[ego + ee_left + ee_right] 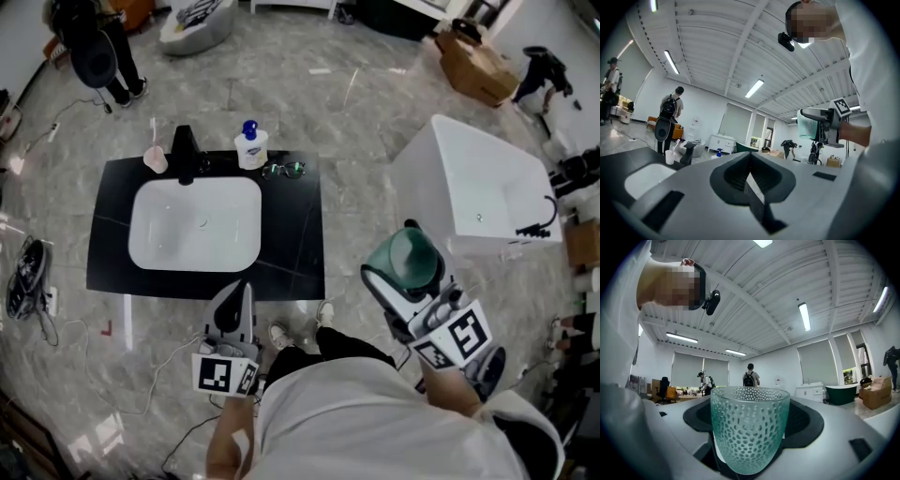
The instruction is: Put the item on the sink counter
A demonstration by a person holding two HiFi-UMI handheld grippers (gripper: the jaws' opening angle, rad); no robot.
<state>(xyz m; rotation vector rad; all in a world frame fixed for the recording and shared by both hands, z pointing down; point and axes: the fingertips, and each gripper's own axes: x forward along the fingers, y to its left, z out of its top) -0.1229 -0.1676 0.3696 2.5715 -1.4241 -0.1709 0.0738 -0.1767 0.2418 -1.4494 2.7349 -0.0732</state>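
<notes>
A green dimpled glass cup (409, 255) (749, 427) sits upright between the jaws of my right gripper (412, 277) (749, 458), which is shut on it, held in the air to the right of the counter. The black sink counter (295, 230) with its white basin (195, 225) lies ahead and to the left. My left gripper (241, 291) (750, 173) hovers over the counter's near edge, jaws shut with nothing between them. The left gripper view also catches the cup (806, 127) in the right gripper.
Along the counter's back edge stand a pink cup (155, 159), a black faucet (185, 152), a soap bottle (250, 146) and glasses (284, 170). A white bathtub (478, 192) stands to the right. Cardboard boxes (478, 61) and a person (98, 52) are farther off.
</notes>
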